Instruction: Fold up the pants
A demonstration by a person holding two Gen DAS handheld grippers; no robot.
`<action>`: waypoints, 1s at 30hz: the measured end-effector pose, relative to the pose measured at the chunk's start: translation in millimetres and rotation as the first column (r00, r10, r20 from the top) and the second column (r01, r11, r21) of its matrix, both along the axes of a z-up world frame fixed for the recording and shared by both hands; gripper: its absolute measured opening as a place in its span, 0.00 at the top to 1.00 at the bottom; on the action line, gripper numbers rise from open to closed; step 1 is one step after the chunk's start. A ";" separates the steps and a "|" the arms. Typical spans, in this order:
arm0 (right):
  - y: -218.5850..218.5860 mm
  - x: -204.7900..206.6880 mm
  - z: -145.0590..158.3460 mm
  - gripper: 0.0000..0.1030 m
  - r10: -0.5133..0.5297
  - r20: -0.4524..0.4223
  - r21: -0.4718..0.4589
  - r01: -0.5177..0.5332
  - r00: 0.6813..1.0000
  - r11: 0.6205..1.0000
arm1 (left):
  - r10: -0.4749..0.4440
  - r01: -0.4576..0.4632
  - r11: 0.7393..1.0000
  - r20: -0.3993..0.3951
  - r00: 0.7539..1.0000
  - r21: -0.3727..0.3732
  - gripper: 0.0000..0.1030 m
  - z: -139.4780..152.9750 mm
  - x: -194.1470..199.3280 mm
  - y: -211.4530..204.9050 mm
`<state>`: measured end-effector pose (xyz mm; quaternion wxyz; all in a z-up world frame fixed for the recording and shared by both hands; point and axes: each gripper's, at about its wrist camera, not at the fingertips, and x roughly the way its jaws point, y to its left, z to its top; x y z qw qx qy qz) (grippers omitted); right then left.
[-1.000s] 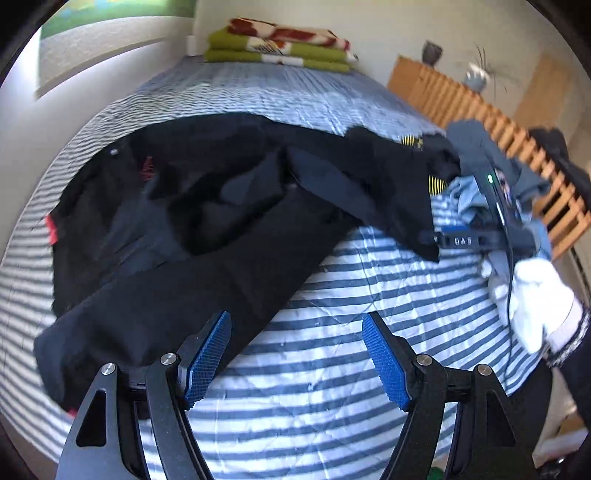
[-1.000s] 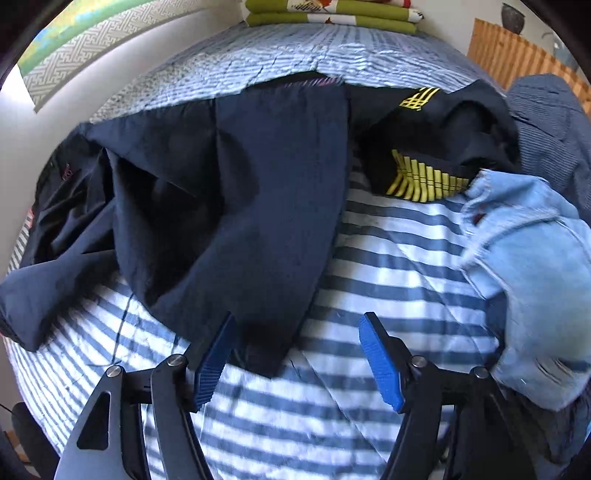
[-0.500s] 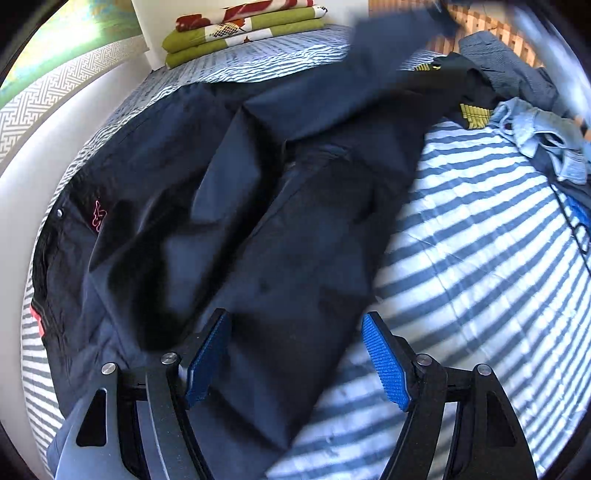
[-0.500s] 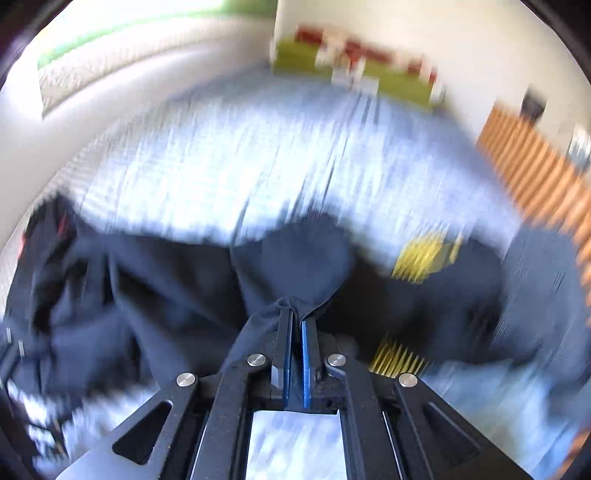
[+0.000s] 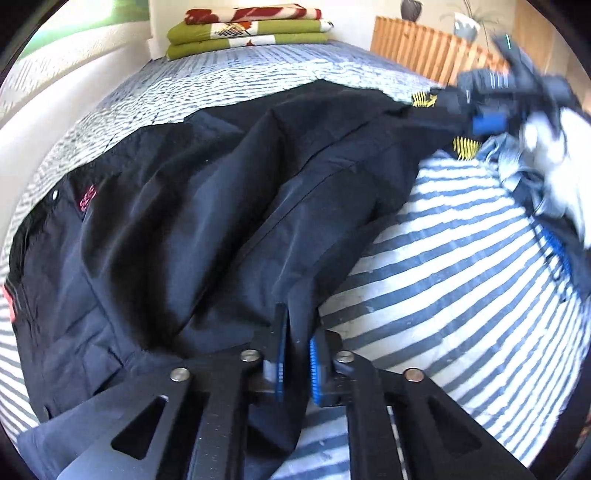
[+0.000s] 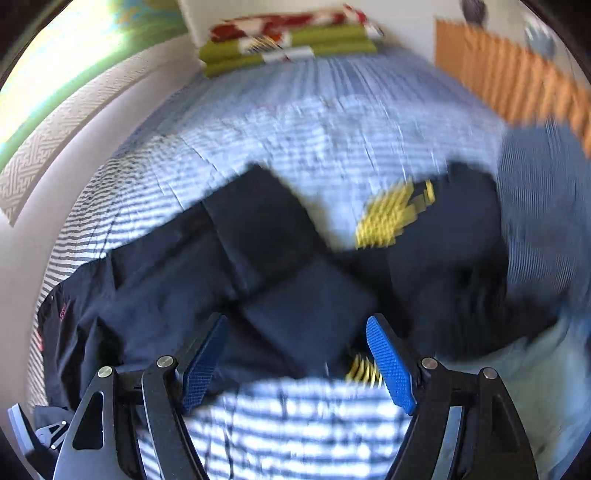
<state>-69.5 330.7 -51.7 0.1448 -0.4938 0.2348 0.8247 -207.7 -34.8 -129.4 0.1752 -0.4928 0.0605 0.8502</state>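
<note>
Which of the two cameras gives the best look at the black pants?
The left wrist view: the black pants lie sharp across the striped bed, one edge pinched in the left gripper. The right wrist view shows them blurred and partly cut off.

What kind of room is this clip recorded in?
Most likely a bedroom: a bed with a striped cover, folded blankets stacked at its far end, and black pants spread across it.
</note>
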 end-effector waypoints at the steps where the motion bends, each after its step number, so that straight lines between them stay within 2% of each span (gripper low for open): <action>1: 2.7 9.4 -11.4 0.29 -0.017 0.009 -0.026 0.017 1.000 1.000 | 0.001 -0.001 1.000 0.000 1.000 0.011 0.94 2.2 3.8 -1.7; 6: -0.2 -2.9 -36.9 0.29 -0.039 0.013 -0.084 0.040 0.999 0.996 | -0.020 0.020 1.000 -0.007 1.000 -0.022 0.95 6.4 21.9 -1.9; 7: -2.9 -10.4 -36.6 0.30 -0.036 0.000 -0.094 0.035 0.999 0.995 | -0.014 0.013 1.000 -0.009 1.000 -0.025 0.96 9.3 17.7 11.9; 8: -6.2 -16.8 -35.3 0.47 -0.024 -0.006 -0.085 0.024 1.000 0.996 | -0.006 0.006 1.000 -0.012 1.000 -0.019 0.96 10.2 23.1 7.7; 9: -10.6 -22.3 -35.4 0.90 -0.018 0.017 -0.057 0.019 1.000 0.998 | 0.001 -0.001 1.000 -0.018 1.000 -0.012 0.96 13.5 26.0 6.3; 10: -15.2 -23.7 -34.4 0.97 -0.013 0.027 -0.044 0.015 1.000 0.999 | 0.007 -0.007 1.000 -0.024 1.000 -0.005 0.96 16.5 29.3 4.8; 13: -31.0 -1.3 -4.8 0.99 0.003 -0.041 -0.003 -0.003 0.999 1.000 | 0.016 -0.015 1.000 -0.032 0.999 0.015 0.96 24.9 44.8 -3.0; 16: -43.1 54.3 30.2 0.99 0.013 -0.090 0.049 -0.009 0.996 0.999 | 0.016 -0.015 0.999 -0.034 0.999 0.032 0.96 33.3 70.4 -11.8; 18: -48.6 94.5 49.5 0.99 0.013 -0.111 0.048 -0.007 0.994 0.999 | 0.013 -0.011 0.999 -0.040 0.999 0.043 0.96 38.2 91.5 -15.9; 22: -64.4 174.6 82.4 0.99 0.027 -0.128 0.016 -0.026 0.991 1.000 | 0.008 -0.004 0.997 -0.054 0.998 0.082 0.96 50.7 131.4 -24.7; 26: -96.1 222.1 106.0 0.98 0.099 -0.124 0.064 -0.091 0.987 0.994 | -0.008 0.013 0.995 -0.050 0.999 0.097 0.95 57.6 158.6 -33.0; 28: -98.4 226.6 105.2 0.90 0.092 -0.107 0.100 -0.081 0.990 0.992 | -0.023 0.024 0.997 -0.021 1.000 0.074 0.84 55.1 163.4 -30.5; 29: -96.2 225.7 101.7 0.79 0.089 -0.094 0.132 -0.076 0.992 0.988 | -0.015 0.016 0.998 -0.012 1.000 0.062 0.72 54.7 165.7 -31.0; 30: -91.9 225.8 97.9 0.67 0.061 -0.084 0.186 -0.045 0.995 0.982 | -0.007 0.008 0.998 -0.017 1.000 0.059 0.65 56.2 170.0 -32.9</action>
